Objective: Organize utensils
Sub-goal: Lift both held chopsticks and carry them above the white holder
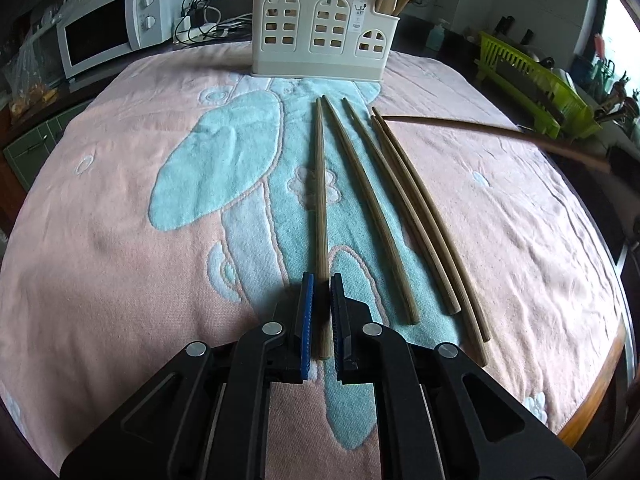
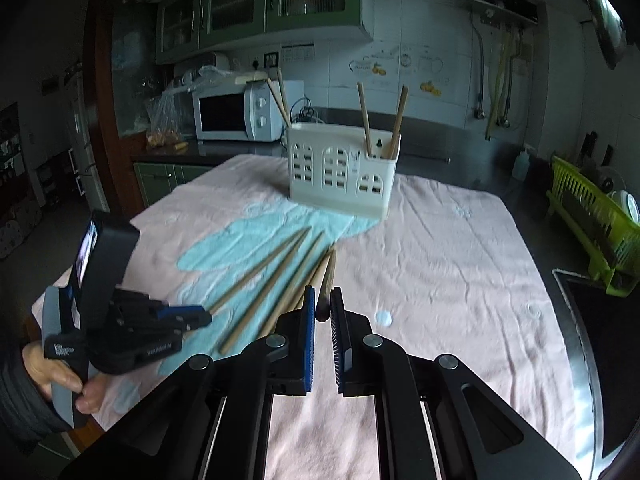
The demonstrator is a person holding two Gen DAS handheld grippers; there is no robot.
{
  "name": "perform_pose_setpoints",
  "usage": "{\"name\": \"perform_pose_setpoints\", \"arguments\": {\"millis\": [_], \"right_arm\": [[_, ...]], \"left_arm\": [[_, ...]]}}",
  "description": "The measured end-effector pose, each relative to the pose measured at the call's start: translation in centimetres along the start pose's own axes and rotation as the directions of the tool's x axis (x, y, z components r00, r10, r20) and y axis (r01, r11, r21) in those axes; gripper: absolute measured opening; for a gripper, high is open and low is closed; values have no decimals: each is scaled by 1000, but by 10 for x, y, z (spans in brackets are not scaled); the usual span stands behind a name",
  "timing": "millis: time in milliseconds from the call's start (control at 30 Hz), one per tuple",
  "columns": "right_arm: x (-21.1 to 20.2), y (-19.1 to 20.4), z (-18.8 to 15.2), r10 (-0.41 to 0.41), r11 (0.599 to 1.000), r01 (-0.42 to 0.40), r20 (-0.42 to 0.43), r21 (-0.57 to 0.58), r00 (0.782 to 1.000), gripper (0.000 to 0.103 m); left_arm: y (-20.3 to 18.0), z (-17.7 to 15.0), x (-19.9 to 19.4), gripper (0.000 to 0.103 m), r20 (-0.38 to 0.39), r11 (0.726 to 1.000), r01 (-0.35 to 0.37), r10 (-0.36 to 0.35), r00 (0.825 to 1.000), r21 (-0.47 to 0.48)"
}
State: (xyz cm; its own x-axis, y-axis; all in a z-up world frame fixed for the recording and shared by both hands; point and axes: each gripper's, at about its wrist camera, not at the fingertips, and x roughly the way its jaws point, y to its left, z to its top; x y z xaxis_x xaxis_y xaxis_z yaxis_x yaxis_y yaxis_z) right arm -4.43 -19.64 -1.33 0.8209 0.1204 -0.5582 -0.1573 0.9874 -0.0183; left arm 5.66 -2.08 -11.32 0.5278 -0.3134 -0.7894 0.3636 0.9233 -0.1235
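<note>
Several wooden chopsticks (image 1: 372, 208) lie side by side on a pink and blue towel (image 1: 120, 240). My left gripper (image 1: 323, 280) is shut on the thick end of the leftmost chopstick (image 1: 320, 200), low on the towel. My right gripper (image 2: 323, 296) is shut on the end of another chopstick (image 2: 326, 280), held above the towel; it shows as a blurred stick (image 1: 500, 132) in the left wrist view. A cream utensil holder (image 1: 324, 28) stands at the back with chopsticks upright in its right compartment (image 2: 384, 120). The left gripper (image 2: 192, 316) shows in the right wrist view.
A white microwave (image 1: 100, 32) and cables sit behind the table on the left. A green dish rack (image 2: 592, 216) stands on the counter at the right. A dark stovetop (image 2: 600, 340) lies beyond the table's right edge.
</note>
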Motion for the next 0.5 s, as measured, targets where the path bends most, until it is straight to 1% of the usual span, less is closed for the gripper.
{"name": "perform_pose_setpoints", "arguments": {"millis": [133,267,400,500], "right_arm": [[-4,-2,15,-7,1000,7,41,-10,999,7],[-5,-12,27,-12,1000,11,64,6,998,7],[-1,-26,41,8,999,-11,75,43,997,7],[2,-35,54,14,998,-19,86,56,996,7]], "left_arm": [[2,-1,-3,5,12,1000,-2,2,1000,-6],[4,4,-16,5,59,1000,2,-1,998,-21],[6,19,-36,5,136,1000,-9,12,991,-20],[8,36,-56,5,226,1000,-17,22,974,-24]]}}
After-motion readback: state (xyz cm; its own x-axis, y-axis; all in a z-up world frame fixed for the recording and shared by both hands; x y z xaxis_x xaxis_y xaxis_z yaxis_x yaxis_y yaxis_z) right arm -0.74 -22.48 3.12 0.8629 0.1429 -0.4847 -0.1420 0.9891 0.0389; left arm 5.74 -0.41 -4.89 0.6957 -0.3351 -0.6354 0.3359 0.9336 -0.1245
